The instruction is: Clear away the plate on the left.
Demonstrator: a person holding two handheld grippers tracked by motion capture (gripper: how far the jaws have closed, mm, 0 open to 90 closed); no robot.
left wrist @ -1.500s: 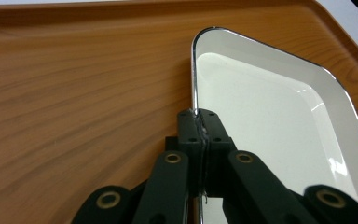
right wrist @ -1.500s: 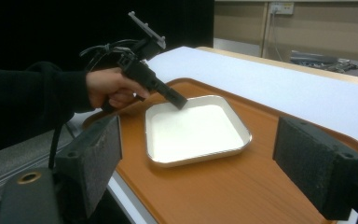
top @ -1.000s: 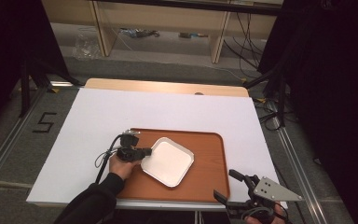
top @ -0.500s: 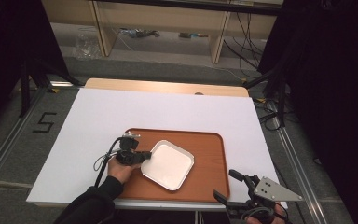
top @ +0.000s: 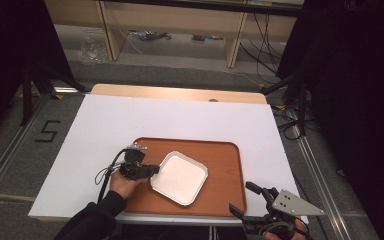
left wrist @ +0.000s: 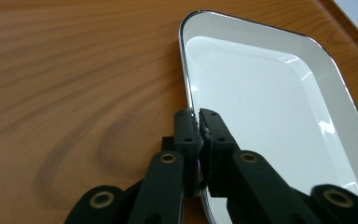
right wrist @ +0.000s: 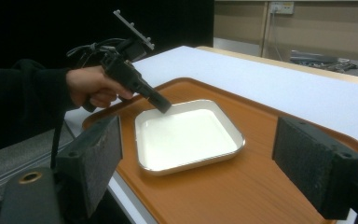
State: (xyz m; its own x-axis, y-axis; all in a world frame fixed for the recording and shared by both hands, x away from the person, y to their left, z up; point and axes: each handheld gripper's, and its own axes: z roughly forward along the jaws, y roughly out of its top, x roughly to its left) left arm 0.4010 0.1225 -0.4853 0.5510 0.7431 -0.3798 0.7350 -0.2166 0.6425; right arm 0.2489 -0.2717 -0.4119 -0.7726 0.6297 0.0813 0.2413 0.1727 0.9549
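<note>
A rectangular brown wooden tray (top: 220, 160) with rounded corners lies on the white tabletop (top: 130, 120), in the part near to the person. Inside the tray, toward its left half, lies a shallow white square dish with a shiny metal rim (top: 180, 178). In the high view the dish is turned a little, so one corner points to the far side of the tray.

The left tongs (top: 152, 170) are held by the person's left hand (top: 122, 184), which comes out of a dark sleeve (top: 92, 220) at the bottom of the high view. These tongs are closed on the left edge of the dish. In the left gripper view their two black jaws pinch the metal rim between them, one jaw on the outer side above the wood and one on the inner side above the white surface. In the right gripper view the same tongs reach down at a slant to that edge, and the dish seems to lie flat on the tray, but I cannot tell if the held edge is lifted a little.

The right tongs (top: 244, 199) are beside the near right corner of the tray, at the edge of the tabletop, well apart from the dish. Their jaws stand wide open and hold nothing; the right gripper view looks between them to the dish and tray.
</note>
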